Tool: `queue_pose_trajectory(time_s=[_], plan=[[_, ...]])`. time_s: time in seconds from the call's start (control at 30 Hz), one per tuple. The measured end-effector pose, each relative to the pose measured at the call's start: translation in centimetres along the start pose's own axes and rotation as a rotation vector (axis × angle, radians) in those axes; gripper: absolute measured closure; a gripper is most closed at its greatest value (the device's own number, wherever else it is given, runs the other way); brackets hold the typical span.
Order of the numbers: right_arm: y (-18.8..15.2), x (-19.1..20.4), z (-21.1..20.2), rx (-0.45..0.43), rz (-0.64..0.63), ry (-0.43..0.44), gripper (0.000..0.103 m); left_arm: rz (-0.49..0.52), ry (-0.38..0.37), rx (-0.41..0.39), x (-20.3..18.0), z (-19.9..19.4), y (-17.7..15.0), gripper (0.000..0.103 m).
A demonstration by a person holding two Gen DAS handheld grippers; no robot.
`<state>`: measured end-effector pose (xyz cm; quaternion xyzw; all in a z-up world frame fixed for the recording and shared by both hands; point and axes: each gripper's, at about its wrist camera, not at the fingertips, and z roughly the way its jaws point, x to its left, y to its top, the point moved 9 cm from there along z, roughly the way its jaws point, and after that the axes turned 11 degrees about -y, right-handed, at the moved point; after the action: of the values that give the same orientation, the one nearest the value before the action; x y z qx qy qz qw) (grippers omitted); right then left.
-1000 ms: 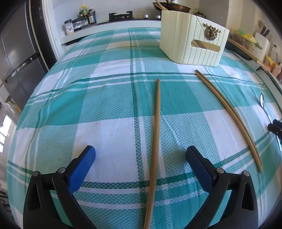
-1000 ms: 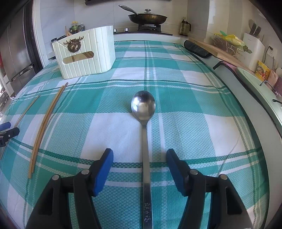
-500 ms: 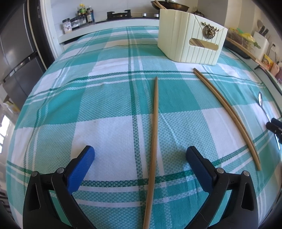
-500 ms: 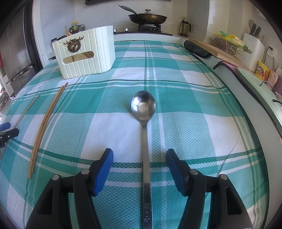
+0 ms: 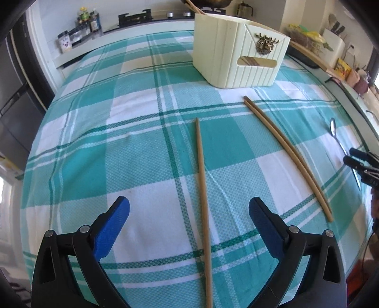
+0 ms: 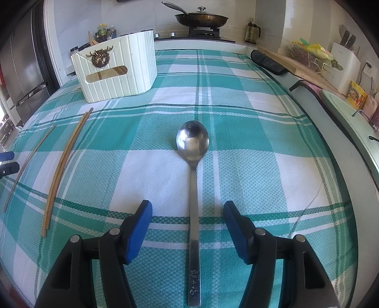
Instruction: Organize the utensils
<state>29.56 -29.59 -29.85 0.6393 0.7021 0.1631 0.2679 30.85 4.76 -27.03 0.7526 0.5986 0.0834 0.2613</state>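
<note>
1. In the left wrist view, the left gripper (image 5: pixel 189 210) fills the bottom of the frame, its blue-padded jaws spread wide and holding nothing.
2. A single wooden chopstick (image 5: pixel 203 199) lies between those jaws without touching either pad; it runs from the bottom edge up toward the centre of the frame, flat on the teal-and-white checked tablecloth (image 5: pixel 132 151).
3. To its right a pair of chopsticks (image 5: pixel 287 154) lies side by side, slanting from lower right to upper centre, well apart from the single one.
4. At the right edge of that view the right gripper (image 5: pixel 355 158) shows only as dark tips, beside the thin spoon (image 5: pixel 333 129).
5. In the upper centre stands a cream ribbed utensil box (image 5: pixel 222 56) with a brass deer ornament and a slot handle; something wooden shows through the slot.
6. In the right wrist view, the right gripper (image 6: pixel 187 210) sits at the bottom with its jaws partly spread and gripping nothing.
7. The metal spoon (image 6: pixel 193 189) lies lengthwise between the pads, touching neither, bowl toward the centre of the frame.
8. The chopsticks (image 6: pixel 62 165) lie at the left; the utensil box (image 6: pixel 118 68) stands upper left.
9. A frying pan (image 6: pixel 201 19) sits on the stove at the top.
</note>
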Motion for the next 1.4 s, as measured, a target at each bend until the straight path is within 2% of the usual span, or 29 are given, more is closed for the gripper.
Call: queue_pose_trajectory(time_s=[0.1, 0.27, 0.43, 0.53, 0.57, 0.6, 0.63, 0.77, 0.93, 1.1, 1.27, 1.4], plan=[[1.2, -0.3, 0.3, -0.006, -0.007, 0.006, 0.039, 0.029, 0.011, 0.033, 0.5, 1.4, 0.7, 0.004], [3.6, 0.0, 2.6, 0.005, -0.019, 0.005, 0.039, 0.027, -0.014, 0.092, 0.7, 3.8, 1.5, 0.011], [5.3, 0.6, 4.2, -0.017, -0.042, -0.001, 0.039, 0.028, 0.003, 0.096, 0.8, 4.7, 2.9, 0.012], [6.0, 0.9, 4.5, -0.029, -0.031, 0.005, 0.039, 0.034, -0.006, 0.092, 0.1, 4.8, 3.4, 0.023], [6.2, 0.9, 4.6, -0.033, -0.021, 0.001, 0.040, 0.039, -0.009, 0.087, -0.2, 4.8, 3.6, 0.033], [6.3, 0.8, 4.7, -0.037, -0.011, -0.005, 0.046, 0.048, -0.015, 0.080, -0.6, 4.7, 3.7, 0.046], [6.5, 0.8, 4.6, -0.048, -0.003, -0.011, 0.067, 0.054, -0.009, 0.072, -0.8, 4.6, 3.7, 0.051], [6.7, 0.5, 4.2, -0.074, 0.035, 0.004, 0.067, 0.049, -0.006, 0.031, -1.2, 4.2, 3.6, 0.097], [7.5, 0.5, 0.4, -0.182, 0.055, 0.077, 0.067, 0.012, -0.025, -0.049, -1.3, 2.4, 3.5, 0.099], [8.5, 1.4, -5.8, -0.310, 0.028, 0.158, 0.067, 0.017, -0.066, -0.213, -2.9, -3.6, 4.6, 0.099], [8.7, 2.3, -10.4, -0.388, 0.015, 0.196, 0.067, 0.016, -0.109, -0.366, -4.1, -9.9, 5.5, 0.099], [9.0, 2.8, -12.6, -0.427, 0.021, 0.215, 0.067, 0.013, -0.130, -0.438, -4.6, -12.7, 5.6, 0.099]])
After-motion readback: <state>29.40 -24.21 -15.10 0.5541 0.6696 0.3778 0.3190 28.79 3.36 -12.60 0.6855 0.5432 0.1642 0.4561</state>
